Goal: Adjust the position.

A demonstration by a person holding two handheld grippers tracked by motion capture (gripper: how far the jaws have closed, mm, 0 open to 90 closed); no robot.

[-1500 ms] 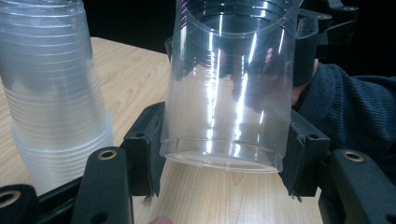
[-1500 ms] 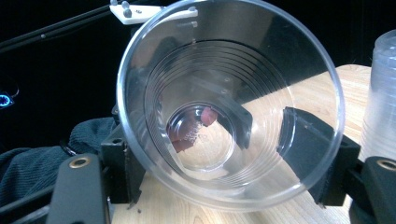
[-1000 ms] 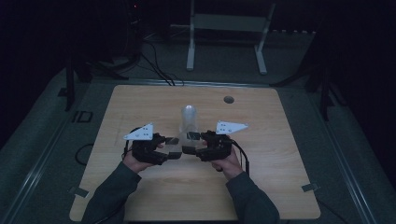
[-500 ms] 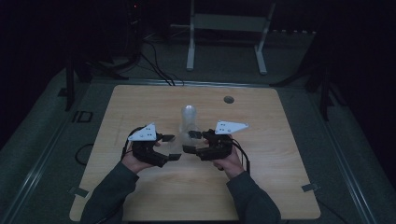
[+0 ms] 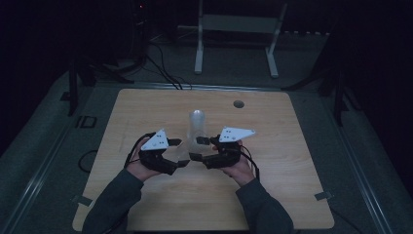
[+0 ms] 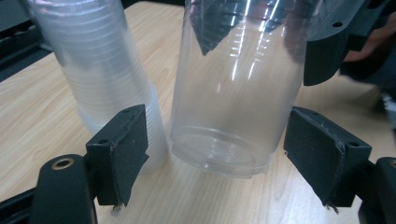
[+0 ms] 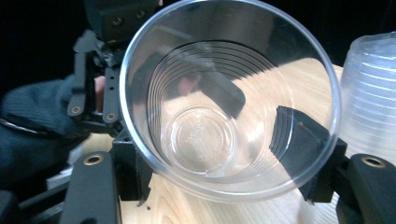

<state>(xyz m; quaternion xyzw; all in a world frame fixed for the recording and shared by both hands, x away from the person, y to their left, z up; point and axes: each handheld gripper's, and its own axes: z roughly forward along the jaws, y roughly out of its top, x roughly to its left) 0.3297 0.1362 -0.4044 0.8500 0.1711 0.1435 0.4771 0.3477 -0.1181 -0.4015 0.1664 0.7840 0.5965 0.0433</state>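
Nearest the person, the two forearms come in over the near edge of the wooden table (image 5: 146, 107), one gripper in each hand. The left gripper (image 5: 176, 152) has just been opening; its two black pads (image 6: 122, 154) stand wide on either side of a clear plastic cup (image 6: 233, 93), and neither pad presses on it, so the cup sits between them ungrasped on that side. The right gripper (image 5: 198, 148) is clenched on the same cup: in the right gripper view one pad (image 7: 299, 144) lies against the cup's wall just under the rim and the other is behind the far side of the rim.

The cup lies tipped over, its long axis roughly level, running from the right gripper toward the left one. Its open mouth faces the right gripper's camera and its round base (image 7: 198, 137) points toward the left hand (image 5: 139, 168). It is just above the tabletop, between the two grippers.

Just beyond it stands a tall stack of clear cups (image 5: 196, 127), upright on the table, close beside the held cup. Farther back is a small round hole (image 5: 238, 104) in the tabletop.
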